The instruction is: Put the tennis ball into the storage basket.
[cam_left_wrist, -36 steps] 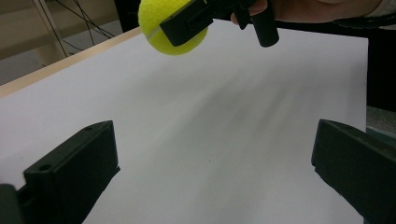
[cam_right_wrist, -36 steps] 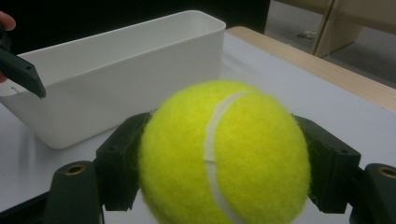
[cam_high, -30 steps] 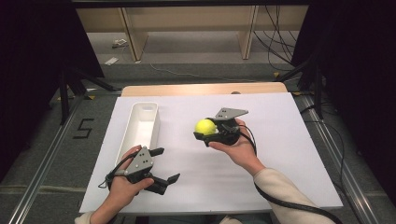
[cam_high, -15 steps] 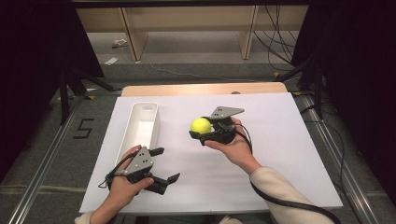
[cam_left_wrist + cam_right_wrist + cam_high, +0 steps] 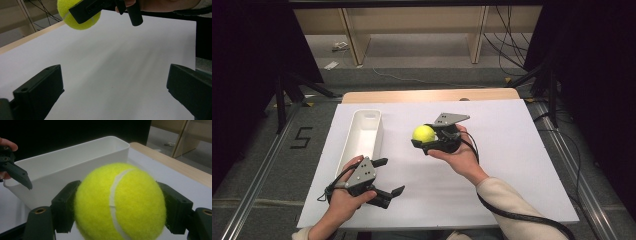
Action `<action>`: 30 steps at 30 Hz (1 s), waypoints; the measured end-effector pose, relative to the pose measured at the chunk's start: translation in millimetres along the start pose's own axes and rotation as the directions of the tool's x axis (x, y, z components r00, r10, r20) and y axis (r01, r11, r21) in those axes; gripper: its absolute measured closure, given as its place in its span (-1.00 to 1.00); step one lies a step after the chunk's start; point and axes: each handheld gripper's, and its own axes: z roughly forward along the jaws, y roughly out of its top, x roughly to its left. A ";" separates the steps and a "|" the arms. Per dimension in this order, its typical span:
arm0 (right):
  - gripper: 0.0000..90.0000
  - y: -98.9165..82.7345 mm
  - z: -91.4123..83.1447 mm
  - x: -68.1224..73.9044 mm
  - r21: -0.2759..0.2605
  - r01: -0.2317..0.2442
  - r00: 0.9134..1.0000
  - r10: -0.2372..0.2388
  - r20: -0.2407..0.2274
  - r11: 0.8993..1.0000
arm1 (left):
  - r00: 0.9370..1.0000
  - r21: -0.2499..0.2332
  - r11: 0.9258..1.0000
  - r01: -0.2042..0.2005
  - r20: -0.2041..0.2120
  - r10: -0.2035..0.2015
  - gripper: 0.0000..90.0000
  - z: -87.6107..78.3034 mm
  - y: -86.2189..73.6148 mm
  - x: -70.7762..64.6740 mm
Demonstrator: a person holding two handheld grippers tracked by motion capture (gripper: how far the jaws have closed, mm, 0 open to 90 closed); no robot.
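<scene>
A yellow tennis ball (image 5: 423, 133) hangs above the middle of the white table, with my right gripper (image 5: 422, 136) shut on it. In the right gripper view the ball (image 5: 120, 202) sits squeezed between both black jaws. Behind it stands a long white bin (image 5: 75, 162). In the high view that bin (image 5: 371, 116) lies just left of the ball, and nothing shows inside it. My left gripper (image 5: 390, 176) rests open near the table's front left edge. Its view has the ball (image 5: 65, 11) high up and bare white table between its spread jaws.
The white board (image 5: 512, 165) covers a wooden tabletop (image 5: 427, 95) that shows along the far edge. Metal rails run down both sides of the table. Wooden shelf legs and cables stand on the floor beyond. The right hand's cable trails off the front right.
My right gripper has carried the ball a little to the left, closer to the bin. The left gripper has not moved.
</scene>
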 end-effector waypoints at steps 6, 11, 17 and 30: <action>-0.41 0.8 2.2 1.3 0.005 0.005 1.000 -0.005 0.001 1.000 | 1.000 -0.003 1.000 -0.005 0.001 0.005 -0.99 -0.2 0.5 -1.0; -0.41 1.4 3.5 2.0 0.008 0.009 1.000 -0.009 0.001 1.000 | 1.000 -0.005 1.000 -0.002 -0.003 0.002 -0.99 -0.5 0.7 -0.5; -0.41 3.1 4.0 2.2 0.004 0.009 1.000 -0.009 0.003 1.000 | 1.000 -0.007 1.000 -0.003 -0.006 0.003 -0.99 -0.8 1.1 -0.5; -0.41 4.9 11.2 7.0 0.011 0.018 1.000 -0.018 -0.011 1.000 | 1.000 -0.008 1.000 -0.010 -0.015 0.010 -0.99 -1.7 1.5 -0.2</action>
